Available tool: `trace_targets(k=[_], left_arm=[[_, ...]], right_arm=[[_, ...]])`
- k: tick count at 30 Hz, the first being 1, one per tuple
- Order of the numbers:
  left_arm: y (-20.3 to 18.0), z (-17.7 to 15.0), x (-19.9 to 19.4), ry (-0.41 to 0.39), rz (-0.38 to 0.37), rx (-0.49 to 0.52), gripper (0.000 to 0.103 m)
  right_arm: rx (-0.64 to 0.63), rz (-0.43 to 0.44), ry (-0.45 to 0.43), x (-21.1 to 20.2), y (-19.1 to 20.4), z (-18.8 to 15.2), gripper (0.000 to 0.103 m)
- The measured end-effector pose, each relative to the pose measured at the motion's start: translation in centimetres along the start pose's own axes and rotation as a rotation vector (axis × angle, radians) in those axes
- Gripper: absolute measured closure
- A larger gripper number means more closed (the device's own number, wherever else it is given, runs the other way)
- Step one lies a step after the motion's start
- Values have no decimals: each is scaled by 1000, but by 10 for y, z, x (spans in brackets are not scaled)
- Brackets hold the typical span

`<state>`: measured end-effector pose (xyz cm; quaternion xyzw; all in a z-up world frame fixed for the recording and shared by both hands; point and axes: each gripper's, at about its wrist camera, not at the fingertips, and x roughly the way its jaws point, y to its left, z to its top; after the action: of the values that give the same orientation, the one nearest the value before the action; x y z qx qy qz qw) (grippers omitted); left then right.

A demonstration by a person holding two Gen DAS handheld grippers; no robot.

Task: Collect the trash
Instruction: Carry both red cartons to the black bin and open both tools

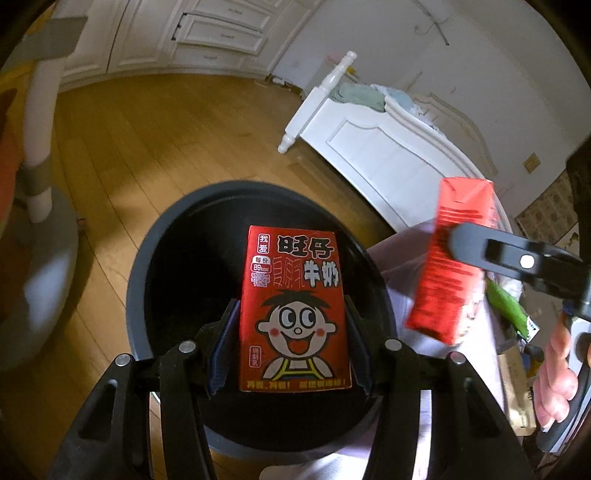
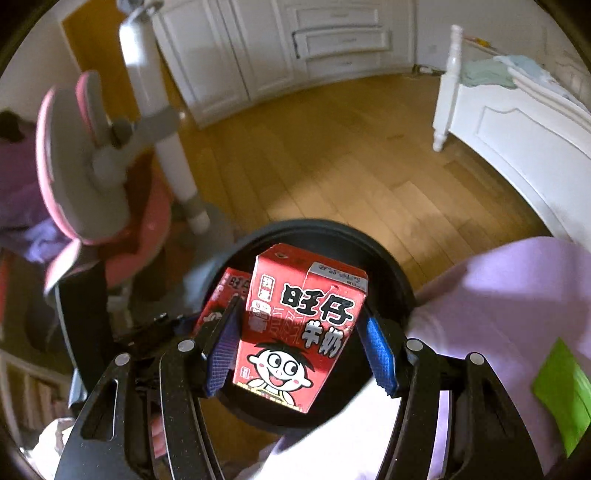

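My left gripper (image 1: 291,332) is shut on a red milk carton (image 1: 295,295) with a cartoon face, held upright over the open black trash bin (image 1: 147,258). To its right, my right gripper (image 1: 456,242) is shut on a second red carton (image 1: 458,206), tilted and blurred, beside the bin's rim. In the right wrist view this gripper (image 2: 299,332) clamps that carton (image 2: 306,325) between blue pads above the same bin (image 2: 388,258). The first carton (image 2: 231,288) peeks out just left of it.
The bin stands on a wooden floor (image 1: 166,140). A white bed frame (image 1: 369,147) runs along the right. White drawers (image 1: 221,33) line the far wall. A pink-and-grey chair (image 2: 92,166) stands left. A lavender cloth (image 2: 498,295) with a green packet (image 2: 561,387) is at right. A person's hand (image 1: 554,376) grips the right handle.
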<state>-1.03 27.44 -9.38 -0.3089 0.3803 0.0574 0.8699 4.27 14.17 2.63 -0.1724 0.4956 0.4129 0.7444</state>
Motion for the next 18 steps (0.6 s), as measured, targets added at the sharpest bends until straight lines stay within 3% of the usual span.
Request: trace_targets(k=[9,11,13,18], left_arm=[[16,-12,11,34,4,19,49],[16,-12,10,38,16,21,40],[15,-12,6,28,27,23,23],[7,-13,-8,11,36,46,22]], right_arm=[[-9,-50,36,35,7,-6,40],[8,-47,35,37,7,-6,34],[27,-42,15,33,2,-7,26],[75,6,-35,14,-7,-14,26]])
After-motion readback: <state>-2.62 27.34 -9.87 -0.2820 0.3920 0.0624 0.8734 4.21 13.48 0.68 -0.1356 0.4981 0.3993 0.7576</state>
